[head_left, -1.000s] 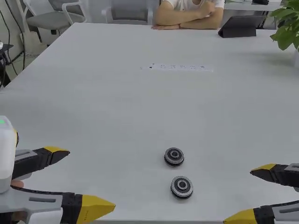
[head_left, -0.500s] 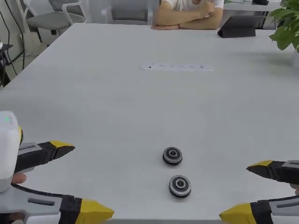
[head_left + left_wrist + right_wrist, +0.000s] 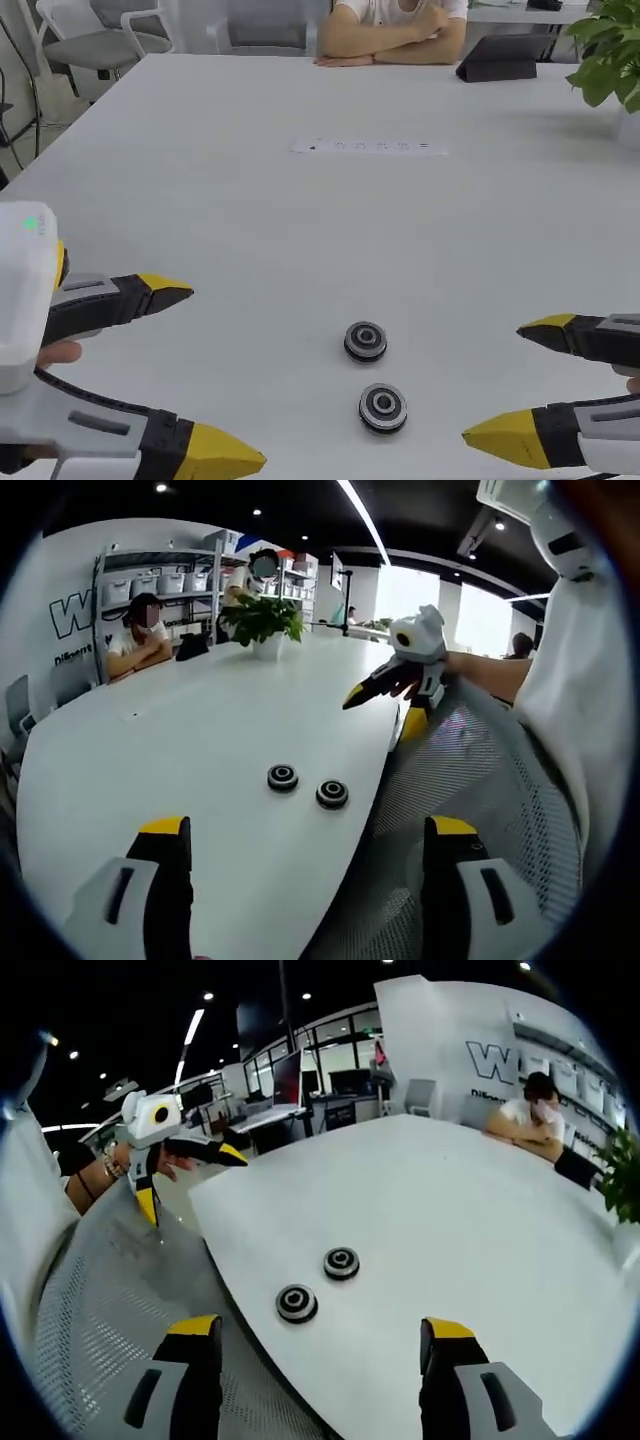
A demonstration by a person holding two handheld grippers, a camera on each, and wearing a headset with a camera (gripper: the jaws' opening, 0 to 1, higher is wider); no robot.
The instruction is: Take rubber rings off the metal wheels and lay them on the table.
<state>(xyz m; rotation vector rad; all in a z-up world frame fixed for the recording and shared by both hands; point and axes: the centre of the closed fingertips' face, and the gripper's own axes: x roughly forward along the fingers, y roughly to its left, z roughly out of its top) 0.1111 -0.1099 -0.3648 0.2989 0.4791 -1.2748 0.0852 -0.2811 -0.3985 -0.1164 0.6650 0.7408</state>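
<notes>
Nothing is looking finished yet. The left hand-held gripper (image 3: pixel 225 376) is hovering wide open and empty at the near left of the counter (image 3: pixel 300 220). Between the two tools, near the front edge, the far wheel (image 3: pixel 365 341) and the near wheel (image 3: pixel 383 408) are lying flat and apart, axles pointing straight up. Being round, they are showing no long axis, and both seem to be wearing their dark rubber rings. The right hand-held gripper (image 3: pixel 492 385) is hovering wide open and empty too.
</notes>
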